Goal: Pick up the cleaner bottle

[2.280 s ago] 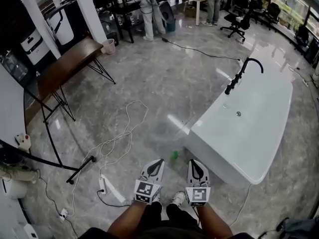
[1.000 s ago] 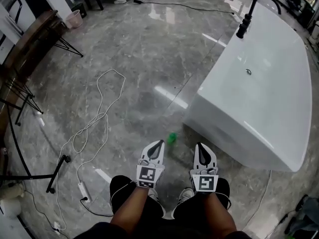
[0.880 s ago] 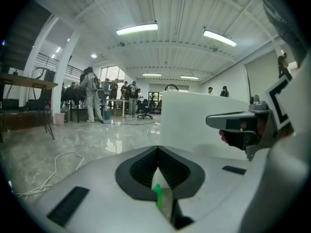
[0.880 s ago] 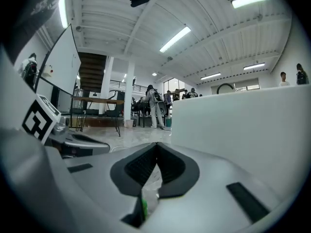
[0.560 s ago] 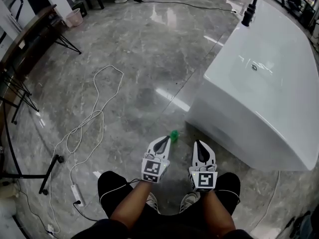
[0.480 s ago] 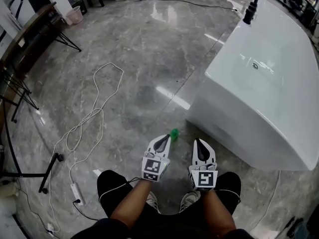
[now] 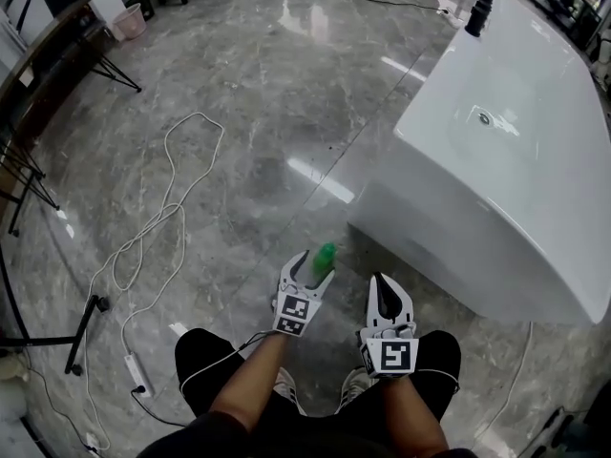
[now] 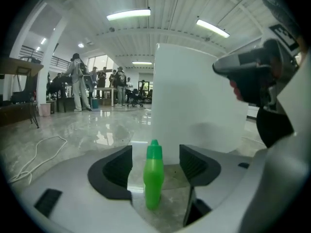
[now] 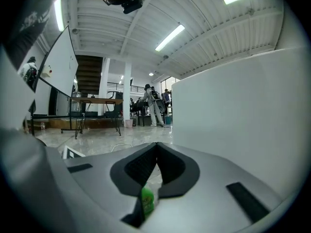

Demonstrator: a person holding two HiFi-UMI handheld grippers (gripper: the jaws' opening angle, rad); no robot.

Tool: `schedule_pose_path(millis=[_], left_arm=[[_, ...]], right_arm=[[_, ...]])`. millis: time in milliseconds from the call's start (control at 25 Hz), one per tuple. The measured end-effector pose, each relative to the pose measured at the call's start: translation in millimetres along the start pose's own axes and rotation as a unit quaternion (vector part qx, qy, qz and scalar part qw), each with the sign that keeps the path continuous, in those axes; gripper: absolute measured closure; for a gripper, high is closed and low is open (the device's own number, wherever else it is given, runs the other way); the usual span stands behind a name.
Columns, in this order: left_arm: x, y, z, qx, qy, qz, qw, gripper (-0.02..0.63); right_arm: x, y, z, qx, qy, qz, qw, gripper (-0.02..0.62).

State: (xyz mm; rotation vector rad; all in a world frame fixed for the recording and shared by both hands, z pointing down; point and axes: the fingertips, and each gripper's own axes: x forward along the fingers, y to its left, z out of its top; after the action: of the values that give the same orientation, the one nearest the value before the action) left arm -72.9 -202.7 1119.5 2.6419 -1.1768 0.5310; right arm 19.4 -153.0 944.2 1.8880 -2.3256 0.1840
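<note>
From the head view, the green cleaner bottle [image 7: 325, 255] stands upright on the grey floor [image 7: 239, 160] near the foot of the white bathtub [image 7: 496, 160]. It is right at the tips of the left gripper [image 7: 311, 264] — the right gripper [image 7: 383, 287] is farther from it. In the left gripper view the jaws are opening wide, with the bottle standing vertical between them and touching neither pad. In the right gripper view the jaws are pressed together and empty — the bottle shows low, just left of its tips.
</note>
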Motion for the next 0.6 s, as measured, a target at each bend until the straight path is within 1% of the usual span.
schedule_pose_path(millis=[120, 240, 400, 600], left_arm=[[23.9, 3.9, -32.8, 0.011, 0.033, -0.003, 0.9994, 0.313], [49.1, 4.7, -52.0, 0.011, 0.052, -0.002, 0.9986, 0.313], [69.5, 7.7, -71.7, 0.016, 0.066, -0.003, 0.9977, 0.313], [88.7, 7.5, -84.5, 0.008, 0.062, 0.001, 0.9981, 0.313]], right_arm=[[-5.5, 0.5, -2.1, -0.003, 0.000, 0.000, 1.000, 0.578], [-6.4, 0.4, 0.5, -0.013, -0.015, 0.006, 1.000, 0.578], [-8.6, 6.2, -3.8, -0.024, -0.017, 0.009, 1.000, 0.578], [-19.5, 6.0, -6.7, -0.044, -0.011, 0.016, 0.999, 0.578]])
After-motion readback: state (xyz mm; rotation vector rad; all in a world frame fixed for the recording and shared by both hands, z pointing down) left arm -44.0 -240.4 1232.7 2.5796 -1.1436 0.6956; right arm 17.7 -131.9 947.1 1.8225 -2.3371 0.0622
